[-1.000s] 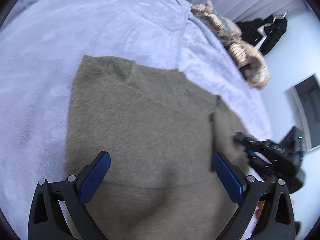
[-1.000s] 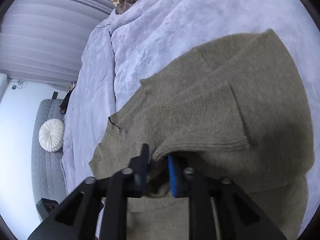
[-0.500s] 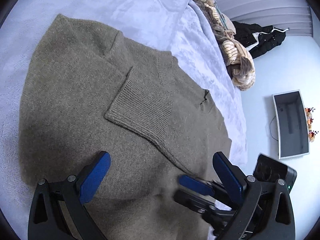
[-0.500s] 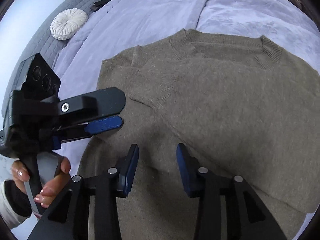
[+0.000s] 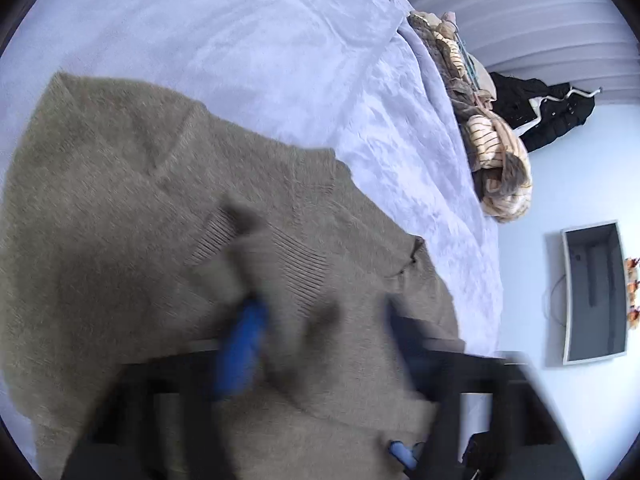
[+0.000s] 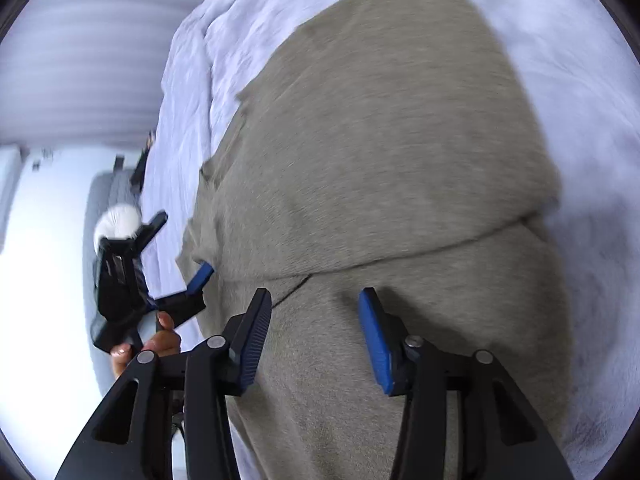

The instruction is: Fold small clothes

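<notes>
An olive-brown knitted sweater lies on the lavender bed cover, one part folded over its body. In the blurred left wrist view my left gripper hangs low over the ribbed cuff area. Its jaws are closing, sweater fabric lies between them, and no firm pinch shows. The right wrist view shows that left gripper at the sweater's left edge, held by a hand. My right gripper hovers over the sweater near the fold line. Its jaws are opening and hold nothing.
A pile of striped and beige clothes lies along the bed's far edge. A black jacket and a dark screen are by the white wall. A white round cushion sits on a grey sofa beside the bed.
My right gripper let go of the sweater fold and opened. My left gripper's jaws, wide apart before, have drawn inward over the sweater. Both grippers moved lower and across.
</notes>
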{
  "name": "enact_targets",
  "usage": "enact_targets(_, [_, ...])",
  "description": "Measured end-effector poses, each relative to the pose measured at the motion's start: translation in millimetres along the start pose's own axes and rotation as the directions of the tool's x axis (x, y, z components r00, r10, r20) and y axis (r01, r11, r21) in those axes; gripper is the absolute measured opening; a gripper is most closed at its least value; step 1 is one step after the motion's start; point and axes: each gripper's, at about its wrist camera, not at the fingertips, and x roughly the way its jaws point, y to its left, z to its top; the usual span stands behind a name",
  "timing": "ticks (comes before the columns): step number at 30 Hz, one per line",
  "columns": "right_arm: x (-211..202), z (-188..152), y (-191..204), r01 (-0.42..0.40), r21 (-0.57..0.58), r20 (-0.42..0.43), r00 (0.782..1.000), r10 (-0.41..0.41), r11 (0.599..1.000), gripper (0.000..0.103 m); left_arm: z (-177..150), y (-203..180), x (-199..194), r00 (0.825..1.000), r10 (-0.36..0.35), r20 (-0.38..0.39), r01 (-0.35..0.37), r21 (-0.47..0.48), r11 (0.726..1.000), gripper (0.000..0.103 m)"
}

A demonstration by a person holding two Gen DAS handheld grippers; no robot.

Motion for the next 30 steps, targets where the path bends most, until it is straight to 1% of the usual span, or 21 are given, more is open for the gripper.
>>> enact_targets(1, [-2.4,-0.5,-6.6,-0.016,0.034,0.02,1.0,0.015,0.999,0.052,0.9,0.9,-2.5,1.0,0.015,0.0,-0.015,0.015,1.0,0.007])
enact_targets(3, [-11.0,2.9,-19.6,-0.044,0.104,0.071,0.997,0.037,0.994,0.052,0.2,-0.4,-13.5,0.999,0.015,0.033,-0.016,0.048,0.999,0.007])
enact_targets(6, [-18.3,13.6,-36.2,-0.107,0.215,0.163,0.984,0.072,0.971,0.052,-5.1,-7.7,-31.1,0.998,0.01,0.062,-0.017,0.119,0.993,0.007])
enact_targets(7, [-17.5,18.1,-40.5,-0.129,0.244,0.187,0.979,0.084,0.961,0.043,-6.9,-8.9,-34.6,0.998,0.008,0.063,-0.016,0.127,0.992,0.007])
enact_targets(8, [-16.4,24.8,-42.2,-0.121,0.249,0.195,0.978,0.072,0.961,0.012,-9.2,-9.5,-37.7,0.998,0.006,0.063,-0.015,0.132,0.991,0.007])
enact_targets(9, [-15.1,29.9,-38.1,-0.084,0.229,0.19,0.981,0.04,0.97,0.009,-13.2,-8.9,-42.3,0.998,0.001,0.061,-0.009,0.137,0.991,0.007])
enact_targets(11, [-23.6,38.2,-23.4,-0.027,0.115,0.175,0.985,0.006,0.993,0.008,-22.5,-6.8,-50.1,0.998,0.001,0.065,-0.01,0.145,0.989,0.007])
enact_targets(13, [-37.5,42.5,-10.2,0.006,0.003,0.17,0.985,-0.006,1.0,0.008,-35.2,-2.6,-55.7,0.998,0.007,0.068,-0.018,0.16,0.987,0.007])
enact_targets(14, [-41.9,43.9,-9.3,0.024,-0.025,0.163,0.986,-0.019,0.999,0.008,-42.0,1.3,-54.7,0.998,0.018,0.064,-0.029,0.172,0.985,0.007])
enact_targets(16, [-39.8,47.5,-13.3,0.081,-0.06,0.127,0.989,-0.073,0.995,0.008,-50.6,10.1,-46.2,0.997,0.06,0.039,-0.066,0.183,0.981,0.007])
enact_targets(18, [-28.7,47.8,-20.7,0.154,-0.091,0.084,0.986,-0.147,0.984,0.009,-57.3,18.8,-37.2,0.99,0.138,0.018,-0.139,0.19,0.972,0.007])
enact_targets(19, [-23.3,46.0,-26.3,0.182,-0.106,0.064,0.982,-0.176,0.978,0.009,-59.7,20.1,-38.9,0.986,0.166,0.026,-0.168,0.193,0.967,0.01])
enact_targets(20, [-20.2,43.9,-29.9,0.188,-0.11,0.055,0.982,-0.182,0.976,0.009,-60.9,19.7,-43.4,0.983,0.18,0.04,-0.184,0.198,0.963,0.018])
enact_targets(21, [-19.5,43.0,-31.2,0.176,-0.104,0.055,0.984,-0.171,0.979,0.012,-61.9,18.0,-52.2,0.97,0.23,0.08,-0.242,0.209,0.947,0.039])
enact_targets(22, [-21.5,42.2,-31.9,0.164,-0.089,0.054,0.986,-0.16,0.982,0.016,-62.4,16.3,-61.9,0.949,0.285,0.135,-0.309,0.215,0.926,0.071])
enact_targets(23, [-23.6,40.8,-32.5,0.147,-0.074,0.049,0.988,-0.144,0.986,0.026,-63.2,15.0,-71.4,0.932,0.31,0.186,-0.347,0.221,0.912,0.083])
enact_targets(24, [-26.6,38.8,-32.0,0.132,-0.069,0.044,0.991,-0.129,0.989,0.032,-62.9,13.6,-81.8,0.926,0.297,0.232,-0.35,0.236,0.907,0.086])
enact_targets(25, [-28.3,35.3,-29.6,0.118,-0.074,0.041,0.993,-0.115,0.99,0.045,-59.9,13.7,-85.2,0.934,0.276,0.228,-0.33,0.25,0.91,0.086])
enact_targets(26, [-29.9,33.2,-25.7,0.119,-0.081,0.041,0.992,-0.116,0.99,0.05,-55.2,15.3,-85.2,0.943,0.264,0.202,-0.311,0.254,0.916,0.086])
enact_targets(28, [-33.7,28.1,-17.0,0.146,-0.103,0.046,0.989,-0.142,0.984,0.05,-42.5,20.1,-76.3,0.961,0.244,0.128,-0.269,0.245,0.931,0.086])
enact_targets(30, [-40.2,25.4,-11.5,0.161,-0.117,0.066,0.986,-0.154,0.98,0.05,-32.6,25.1,-62.5,0.965,0.248,0.082,-0.261,0.233,0.937,0.086])
